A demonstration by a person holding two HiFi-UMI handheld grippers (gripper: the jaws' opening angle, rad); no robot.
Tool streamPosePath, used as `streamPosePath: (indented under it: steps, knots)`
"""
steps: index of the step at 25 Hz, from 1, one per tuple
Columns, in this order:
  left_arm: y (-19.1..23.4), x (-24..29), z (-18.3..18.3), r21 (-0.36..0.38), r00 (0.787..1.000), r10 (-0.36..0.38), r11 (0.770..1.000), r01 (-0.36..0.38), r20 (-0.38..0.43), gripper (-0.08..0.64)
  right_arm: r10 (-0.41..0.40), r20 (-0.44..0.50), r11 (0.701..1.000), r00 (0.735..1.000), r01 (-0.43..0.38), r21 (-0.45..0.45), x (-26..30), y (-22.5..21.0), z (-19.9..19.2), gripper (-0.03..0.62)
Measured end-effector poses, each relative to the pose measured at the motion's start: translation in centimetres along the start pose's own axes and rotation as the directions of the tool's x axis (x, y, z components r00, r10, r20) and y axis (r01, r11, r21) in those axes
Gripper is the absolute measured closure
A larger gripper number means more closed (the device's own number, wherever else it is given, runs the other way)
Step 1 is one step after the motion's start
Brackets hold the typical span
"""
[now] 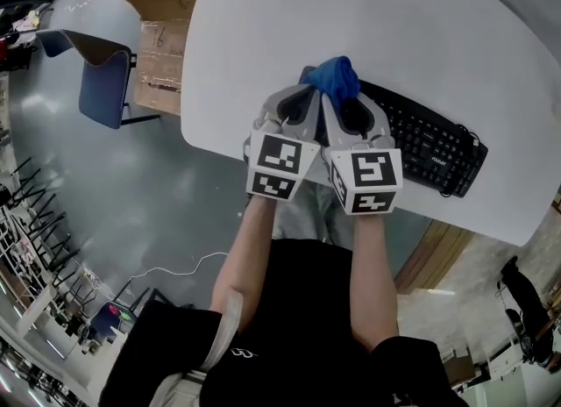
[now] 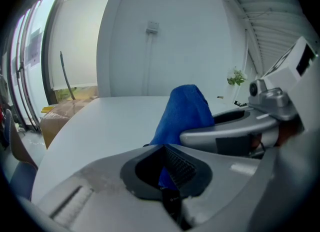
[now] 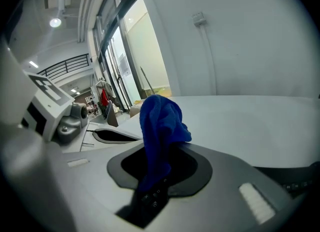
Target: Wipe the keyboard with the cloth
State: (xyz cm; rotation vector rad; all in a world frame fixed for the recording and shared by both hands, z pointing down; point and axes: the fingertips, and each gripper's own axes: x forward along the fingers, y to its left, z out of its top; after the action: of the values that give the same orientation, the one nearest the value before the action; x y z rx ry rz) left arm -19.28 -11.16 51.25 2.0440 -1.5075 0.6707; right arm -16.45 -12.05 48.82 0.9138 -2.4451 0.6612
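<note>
Cloth (image 1: 337, 78) is what both claws share here: we hold the blue bundle bunched up between the 2 grippers, which sit side by side over the near edge of the white table (image 1: 351, 10). Our left gripper (image 1: 302, 98) has its jaws closed down to a thin seam. Its own view shows a fold of the blue fabric pinched in that seam, with the rest standing up above the jaws. Our right gripper (image 1: 349, 105) is likewise clamped tight; a strip of the fabric runs down into its dark recess and is nipped there. We judge that the 2-handed hold is meant to gather the loose cloth into a firm pad, so that it presses evenly and does not trail across the keys.

The black keyboard (image 1: 421, 138) lies on the table and runs away to our right. The cloth sits at its left end, though we cannot tell whether fabric touches the keys, since the grippers cover that spot. Starting at 1 end would let a single pass run along the rows toward the other. By our reading the wipe is at its start, with most of the keys uncovered to the right.
</note>
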Motion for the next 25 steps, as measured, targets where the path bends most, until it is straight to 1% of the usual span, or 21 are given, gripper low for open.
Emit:
streamPosePath:
  steps: [9,16,25]
  knots:
    - [-0.5,0.4,-0.2,0.001,0.999,0.014,1.000,-0.014,-0.031,0.564,-0.010,-0.018,1.000,1.000,0.010,0.005,-0.3,-0.3,-0.5,0.499]
    - [-1.5,0.8,-0.2,0.018,0.999,0.019,1.000,-0.019,-0.033,0.565,-0.021,-0.019,0.999,1.000,0.021,0.025,-1.3,-1.2,-1.2,0.497]
    - [-3.8,1.5,0.1,0.043,0.999,0.002,0.999,0.000,-0.042,0.563,-0.046,-0.021,0.998,0.999,0.047,0.047,-3.0,-2.8,-1.9,0.497]
